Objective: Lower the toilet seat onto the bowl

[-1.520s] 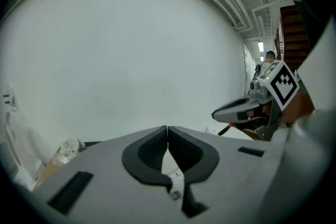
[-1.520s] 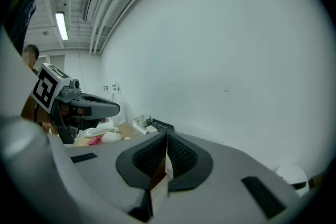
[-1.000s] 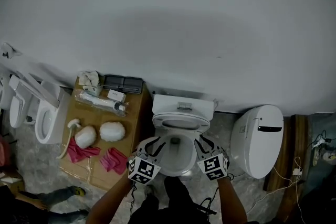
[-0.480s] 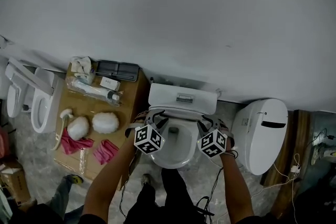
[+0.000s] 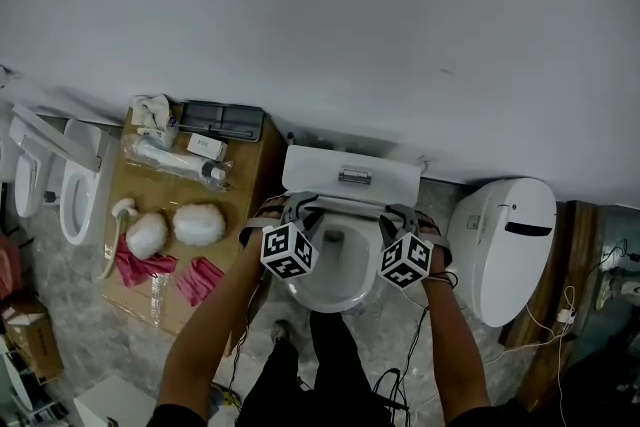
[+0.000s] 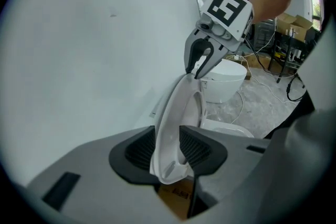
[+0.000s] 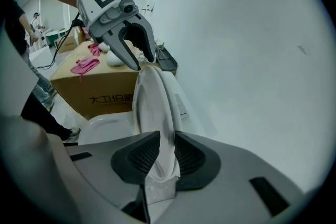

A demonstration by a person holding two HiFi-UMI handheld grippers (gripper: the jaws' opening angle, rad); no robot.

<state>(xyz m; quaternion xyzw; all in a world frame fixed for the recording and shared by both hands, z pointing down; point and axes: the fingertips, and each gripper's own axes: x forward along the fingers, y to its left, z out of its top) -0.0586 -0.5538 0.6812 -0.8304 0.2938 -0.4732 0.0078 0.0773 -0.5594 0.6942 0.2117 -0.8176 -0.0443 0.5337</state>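
Seat: the toilet seat [image 6: 178, 107] stands raised, almost upright, over the bowl [image 5: 335, 293] and in front of the tank [image 5: 350, 173].
Left gripper: the left gripper [image 6: 169, 150] has just been opening and its fingers are wide. One side of the seat's upper edge is between them, and firm pressing is not clear.
Right gripper: the right gripper [image 7: 160, 155] has just been closing and its fingers are narrower. Both pads hold the other side of the seat's edge.
Beside: a cardboard box [image 5: 250, 177] stands just left of the toilet.
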